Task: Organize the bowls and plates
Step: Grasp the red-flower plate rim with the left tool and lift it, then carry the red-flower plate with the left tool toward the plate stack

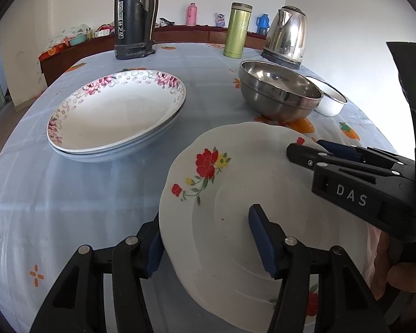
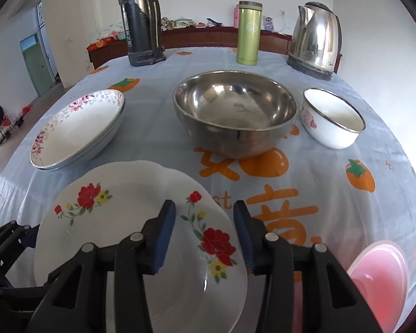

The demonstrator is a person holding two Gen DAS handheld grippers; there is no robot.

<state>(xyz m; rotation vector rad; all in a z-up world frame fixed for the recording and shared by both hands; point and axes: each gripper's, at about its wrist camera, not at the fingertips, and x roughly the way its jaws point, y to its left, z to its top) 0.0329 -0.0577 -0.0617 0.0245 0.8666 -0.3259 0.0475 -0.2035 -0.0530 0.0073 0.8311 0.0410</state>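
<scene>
R tongs [image 2: 205, 233] open, straddling red-flower plate [image 2: 130, 208] rim.

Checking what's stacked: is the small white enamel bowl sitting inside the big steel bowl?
No, the small white enamel bowl stands on the tablecloth beside the big steel bowl.

1. A white scalloped plate with red flowers [image 2: 119, 222] fills the near table, flanked by the left gripper [image 1: 205, 241] and the right gripper [image 2: 205, 233], whose jaws straddle its opposite rims.
2. Bare blue tablecloth [image 1: 77, 199] lies open to the left, short of the stacked pink-rimmed shallow plates [image 1: 116, 111].
3. A wide steel bowl [image 2: 235, 113] blocks the centre; a white enamel bowl [image 2: 332, 119] sits just beside it.
4. A pink plastic bowl [image 2: 380, 277] crowds the near right.
5. A black flask [image 2: 141, 22], green tumbler [image 2: 249, 33] and steel kettle [image 2: 316, 38] line the far edge.
</scene>
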